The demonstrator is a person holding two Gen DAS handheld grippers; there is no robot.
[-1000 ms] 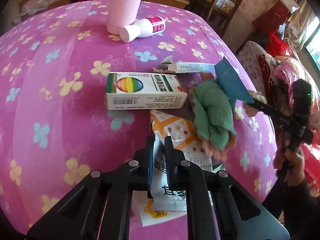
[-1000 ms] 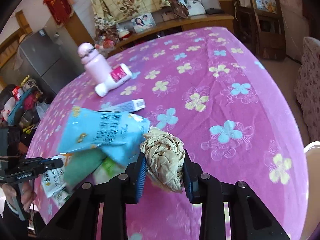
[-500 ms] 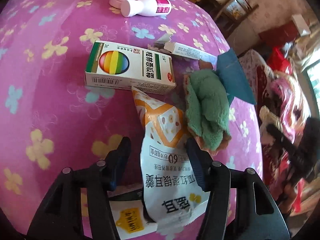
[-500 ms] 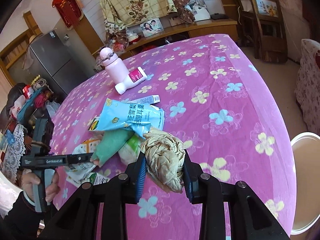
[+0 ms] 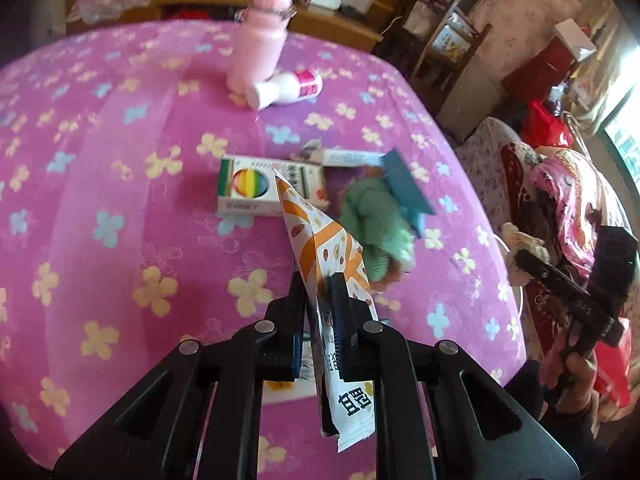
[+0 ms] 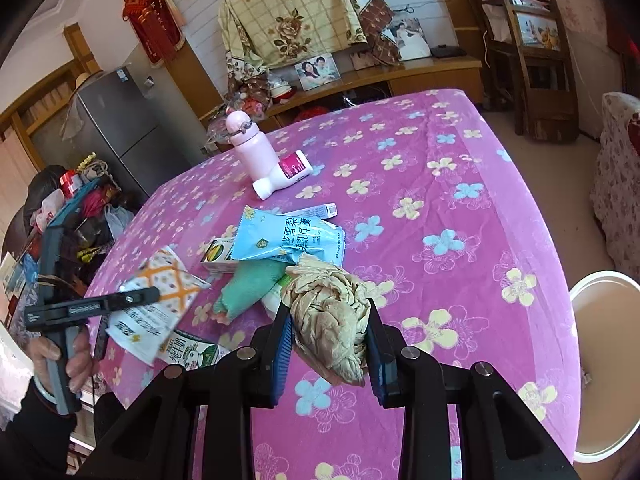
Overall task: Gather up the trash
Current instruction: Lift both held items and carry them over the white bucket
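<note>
Our left hand-held gripper is clamped on an orange-and-white wrapper, which has just been nipped after the jaws opened and closed again; the wrapper stands up between the pads, lifted off the table. From the right wrist view the same wrapper hangs at the left gripper's tip, above a milk carton lying flat at the table's near edge. Our right hand-held gripper is clamped on a crumpled beige wad, held over the flowered pink cloth.

On the table, a blue packet lies across a green cloth and a rainbow-printed box, with a small white tube just behind it. Farther back stands a pink flask, upright, with a white bottle lying on its side against its base. A white bin sits on the floor beside the table's right edge.
</note>
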